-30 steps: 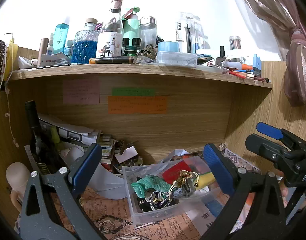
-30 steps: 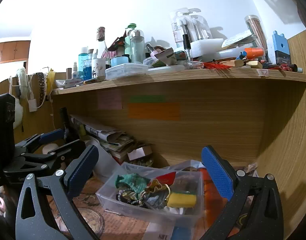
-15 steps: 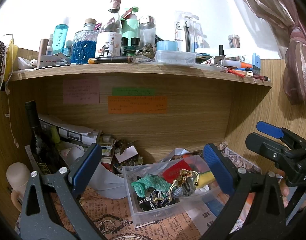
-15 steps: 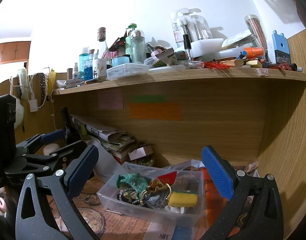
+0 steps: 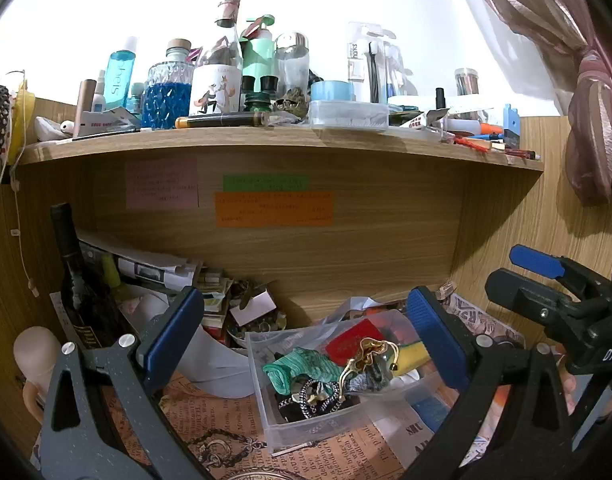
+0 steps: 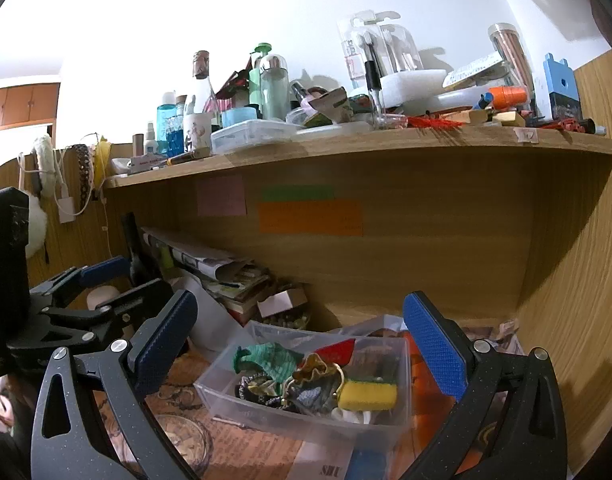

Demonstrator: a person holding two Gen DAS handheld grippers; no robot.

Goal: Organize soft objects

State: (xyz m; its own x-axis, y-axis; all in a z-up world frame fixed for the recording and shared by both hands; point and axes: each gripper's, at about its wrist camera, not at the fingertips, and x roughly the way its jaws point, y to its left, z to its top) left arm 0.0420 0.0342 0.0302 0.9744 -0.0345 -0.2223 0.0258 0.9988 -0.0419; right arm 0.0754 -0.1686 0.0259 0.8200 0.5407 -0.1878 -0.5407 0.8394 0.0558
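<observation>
A clear plastic bin [image 5: 306, 420] [image 6: 234, 400] sits on the desk under the shelf. It holds a green knitted cloth [image 5: 302, 368] [image 6: 270, 358], a yellow sponge [image 6: 367, 394] [image 5: 411, 354], a red card [image 5: 351, 342], gold and dark scrunchies [image 5: 369, 354] and chains. My left gripper [image 5: 306, 332] is open and empty, just short of the bin. My right gripper [image 6: 300, 334] is open and empty, also facing the bin. The right gripper also shows at the right edge of the left wrist view [image 5: 545, 280]; the left one shows at the left of the right wrist view [image 6: 94, 292].
A wooden shelf [image 5: 266, 140] crowded with bottles and jars hangs above. Sticky notes [image 5: 274, 208] are on the back panel. A dark wine bottle [image 5: 78, 280], papers and books [image 5: 154, 268] fill the left. Printed paper [image 5: 226, 420] covers the desk. A curtain [image 5: 585, 120] hangs on the right.
Both grippers have barely shifted; the view has crept slightly. Nothing was taken or let go.
</observation>
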